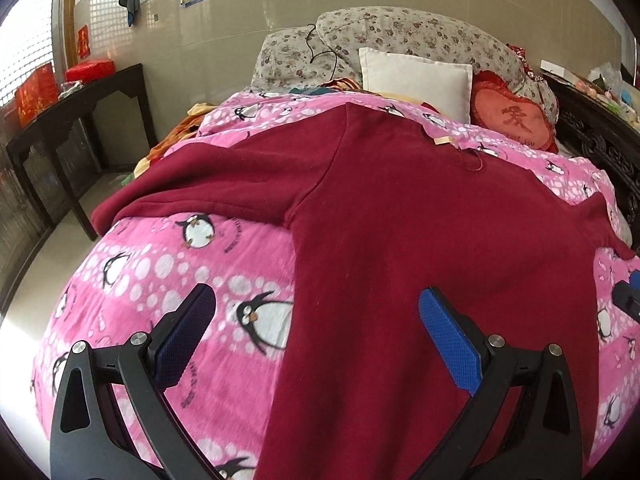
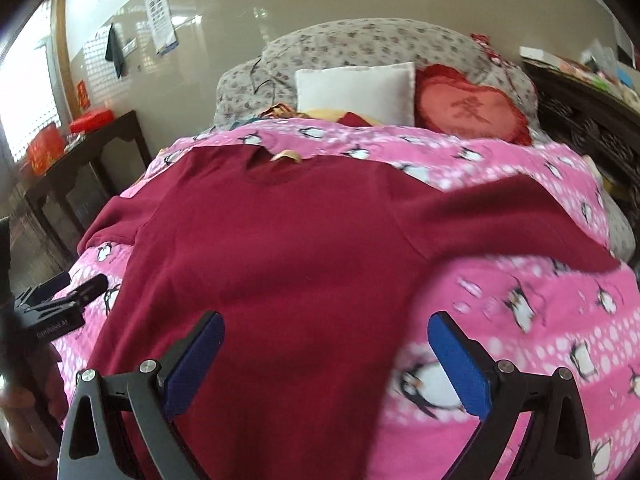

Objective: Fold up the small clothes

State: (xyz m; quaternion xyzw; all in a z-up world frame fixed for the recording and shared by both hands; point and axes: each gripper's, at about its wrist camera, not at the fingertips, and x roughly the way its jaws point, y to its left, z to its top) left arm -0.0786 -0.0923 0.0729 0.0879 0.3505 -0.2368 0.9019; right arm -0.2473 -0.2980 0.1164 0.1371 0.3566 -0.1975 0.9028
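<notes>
A dark red long-sleeved sweater point(image 1: 420, 216) point(image 2: 280, 248) lies spread flat on a pink penguin-print quilt point(image 1: 168, 264) point(image 2: 520, 320), collar toward the pillows, both sleeves stretched out sideways. My left gripper point(image 1: 316, 312) hovers open above the sweater's left lower edge, nothing between its blue pads. My right gripper point(image 2: 326, 336) hovers open over the sweater's lower right part, also holding nothing. The left gripper point(image 2: 68, 292) shows at the left edge of the right wrist view. A bit of the right gripper point(image 1: 628, 300) shows at the right edge of the left wrist view.
At the head of the bed lie a white pillow point(image 1: 416, 80), a red heart cushion point(image 1: 512, 120) and a flowered grey bedding roll point(image 1: 400, 36). A dark wooden side table point(image 1: 80, 120) with red boxes stands left of the bed. A carved dark headboard shelf point(image 2: 592, 112) runs along the right.
</notes>
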